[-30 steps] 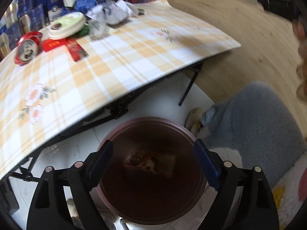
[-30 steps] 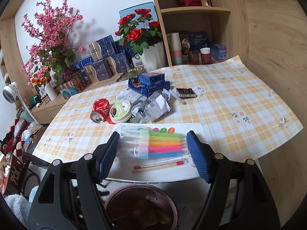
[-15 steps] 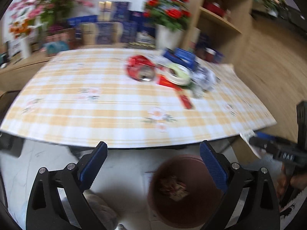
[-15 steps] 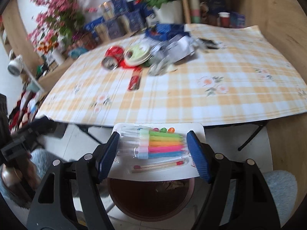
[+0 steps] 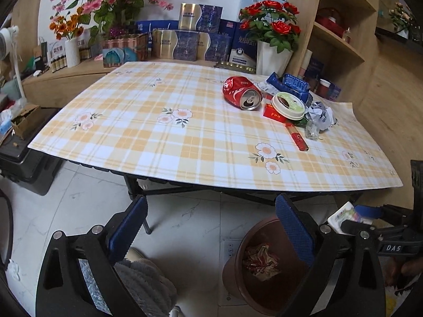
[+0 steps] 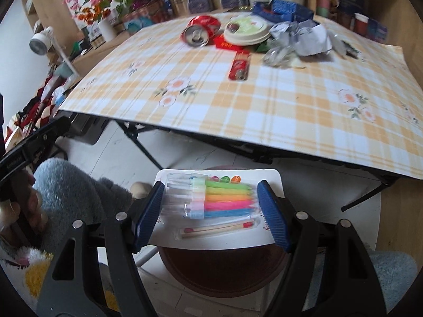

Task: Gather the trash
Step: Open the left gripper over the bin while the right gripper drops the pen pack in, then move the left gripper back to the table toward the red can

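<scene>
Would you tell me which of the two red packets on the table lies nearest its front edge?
The long narrow red packet, lying alone; the flat red packet sits partly under the round lid.

Table [image 5: 185, 142] w/ yellow-white plaid, floral print; red can [image 5: 242, 93]; brown bin [image 5: 238, 269]; rainbow candle pack [image 6: 219, 200].

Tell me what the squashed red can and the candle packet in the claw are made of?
The red can looks like thin painted metal: it is dented, with a shiny silvery top. The candle packet in the right claw seems to be white card under clear glossy plastic, since the coloured candles show through. The candles are probably wax, though that is a guess.
</scene>
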Available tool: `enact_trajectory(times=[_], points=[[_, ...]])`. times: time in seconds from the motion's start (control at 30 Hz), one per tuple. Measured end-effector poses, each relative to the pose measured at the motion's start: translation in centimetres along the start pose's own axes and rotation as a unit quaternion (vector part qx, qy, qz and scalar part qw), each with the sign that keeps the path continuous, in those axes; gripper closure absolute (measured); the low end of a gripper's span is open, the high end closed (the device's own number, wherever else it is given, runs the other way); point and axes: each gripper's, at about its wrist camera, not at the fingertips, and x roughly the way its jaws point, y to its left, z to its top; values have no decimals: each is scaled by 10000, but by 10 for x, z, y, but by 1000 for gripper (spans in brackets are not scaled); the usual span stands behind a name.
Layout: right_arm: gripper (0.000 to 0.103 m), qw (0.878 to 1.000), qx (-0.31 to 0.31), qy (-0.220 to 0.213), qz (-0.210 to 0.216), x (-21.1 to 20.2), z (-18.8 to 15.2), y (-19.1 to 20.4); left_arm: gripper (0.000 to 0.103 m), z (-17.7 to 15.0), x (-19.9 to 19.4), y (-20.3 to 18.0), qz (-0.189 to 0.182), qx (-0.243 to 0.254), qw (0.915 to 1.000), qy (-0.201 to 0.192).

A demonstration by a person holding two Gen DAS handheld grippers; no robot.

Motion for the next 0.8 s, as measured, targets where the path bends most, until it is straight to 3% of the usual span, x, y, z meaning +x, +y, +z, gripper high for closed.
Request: enact_trajectory(times=[0.1,0.17,0.27,0.47,0.8], points=[[30,10000,8,15,69,0,-1,0,8,0,2,-1,-20,3,10000,34],[18,10000,-32,-31,37,-2,-1,2,8,0,3,-2,-23,25,10000,49],[11,9999,-63,-95,-34,-4,0,2,8,0,4,-4,-25,75,9999,80],[6,9999,38,-67,-119,-3,1,-4,8,0,5,-8,-10,120,9999,114],[6,9995,144,-116,-255,-4,3,-12,8,0,8,-8,21,141,9998,162]])
